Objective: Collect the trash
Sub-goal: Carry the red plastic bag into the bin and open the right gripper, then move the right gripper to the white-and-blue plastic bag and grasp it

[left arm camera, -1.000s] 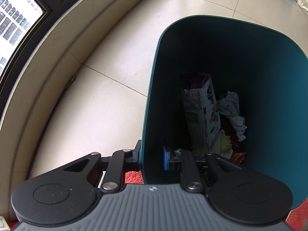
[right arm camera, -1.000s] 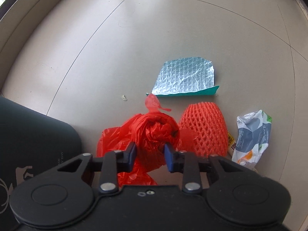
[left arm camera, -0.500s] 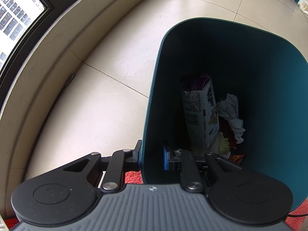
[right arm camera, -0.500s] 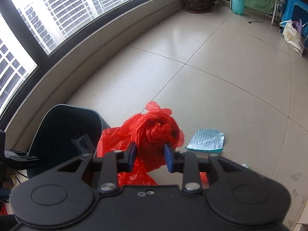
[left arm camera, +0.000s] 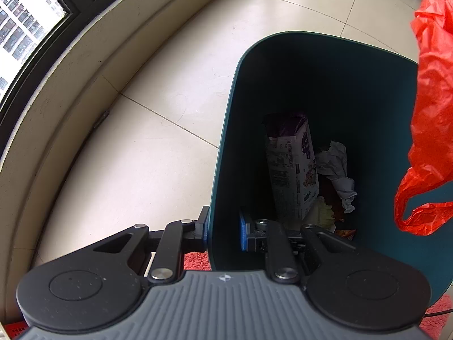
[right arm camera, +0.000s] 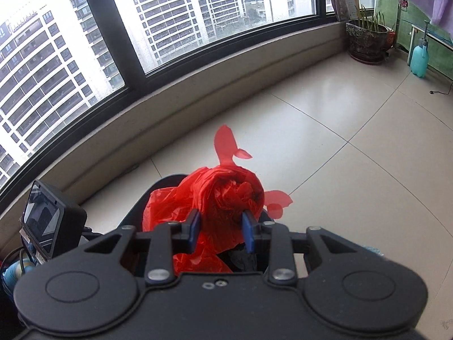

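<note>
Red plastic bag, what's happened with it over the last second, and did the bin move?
The right gripper, shut on the red plastic bag throughout, lifted it off the floor to beside the bin's opening. The left gripper stayed clamped on the bin's wall; the bin held still.

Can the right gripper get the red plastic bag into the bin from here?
Probably yes. The right gripper holds the red plastic bag above the teal bin, whose open mouth the left gripper steadies by its rim; nothing blocks it.
</note>
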